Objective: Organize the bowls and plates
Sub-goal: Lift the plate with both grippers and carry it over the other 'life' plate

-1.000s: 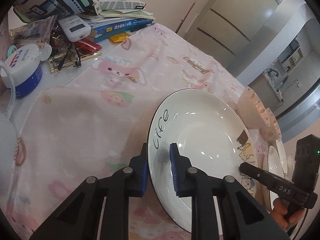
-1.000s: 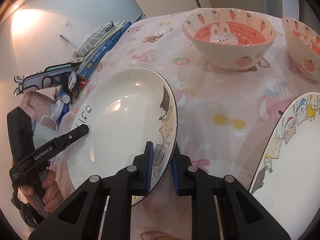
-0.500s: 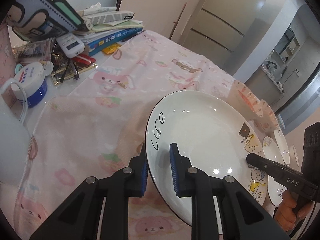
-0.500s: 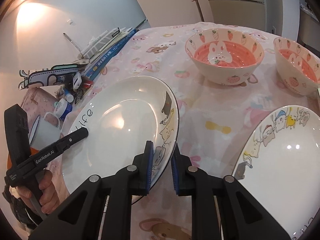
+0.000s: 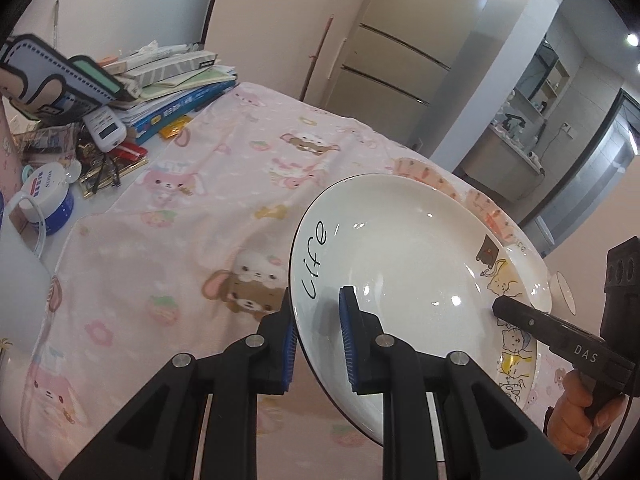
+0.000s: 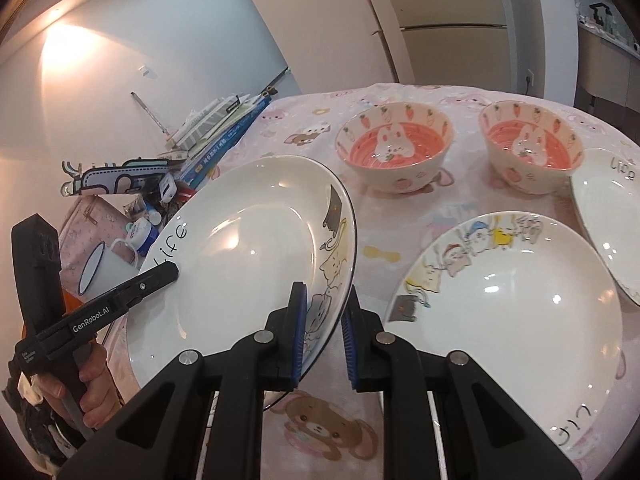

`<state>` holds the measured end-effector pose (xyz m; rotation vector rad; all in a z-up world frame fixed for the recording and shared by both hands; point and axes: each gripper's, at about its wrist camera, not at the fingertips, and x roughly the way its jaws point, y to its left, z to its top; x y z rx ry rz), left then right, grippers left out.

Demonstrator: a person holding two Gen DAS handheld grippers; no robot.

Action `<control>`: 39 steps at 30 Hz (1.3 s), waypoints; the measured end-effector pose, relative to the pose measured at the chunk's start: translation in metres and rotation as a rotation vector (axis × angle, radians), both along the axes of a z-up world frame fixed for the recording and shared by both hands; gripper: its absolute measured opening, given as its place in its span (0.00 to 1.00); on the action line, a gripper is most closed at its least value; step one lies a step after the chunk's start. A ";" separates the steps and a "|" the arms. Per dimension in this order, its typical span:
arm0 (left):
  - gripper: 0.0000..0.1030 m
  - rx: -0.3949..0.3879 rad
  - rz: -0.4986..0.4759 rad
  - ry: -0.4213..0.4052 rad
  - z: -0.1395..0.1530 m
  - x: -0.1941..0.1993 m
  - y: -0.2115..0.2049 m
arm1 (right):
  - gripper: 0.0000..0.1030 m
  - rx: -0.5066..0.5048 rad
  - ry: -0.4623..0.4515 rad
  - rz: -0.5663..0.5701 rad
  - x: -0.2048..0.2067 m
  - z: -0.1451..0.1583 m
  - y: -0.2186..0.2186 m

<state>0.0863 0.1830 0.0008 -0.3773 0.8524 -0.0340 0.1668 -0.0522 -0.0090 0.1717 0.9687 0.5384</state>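
We recorded the raised plate (image 6: pixel 240 264) held clear above the pink tablecloth (image 5: pixel 200 208), tilted. The left gripper (image 5: pixel 318 340) pinched its rim beside the word "Life"; the right gripper (image 6: pixel 324 332) pinched the opposite rim over the cartoon cats. Just right of the raised plate a second plate (image 6: pixel 516 312) lay on the cloth, a third plate (image 6: pixel 608 220) beyond that. Behind the raised plate stood two rabbit bowls (image 6: pixel 394 146) (image 6: pixel 530 148), side by side, apart.

Third plate (image 6: pixel 612 224) is cut off at the edge.
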 end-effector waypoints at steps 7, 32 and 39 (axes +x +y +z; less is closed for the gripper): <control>0.20 0.022 -0.065 -0.017 0.013 0.003 -0.041 | 0.16 0.009 -0.021 -0.053 -0.012 0.009 -0.045; 0.20 0.043 -0.240 0.065 -0.015 0.037 -0.163 | 0.16 0.004 0.022 -0.233 -0.015 -0.022 -0.169; 0.21 0.082 -0.254 0.091 -0.027 0.048 -0.174 | 0.16 -0.003 0.044 -0.245 -0.007 -0.036 -0.176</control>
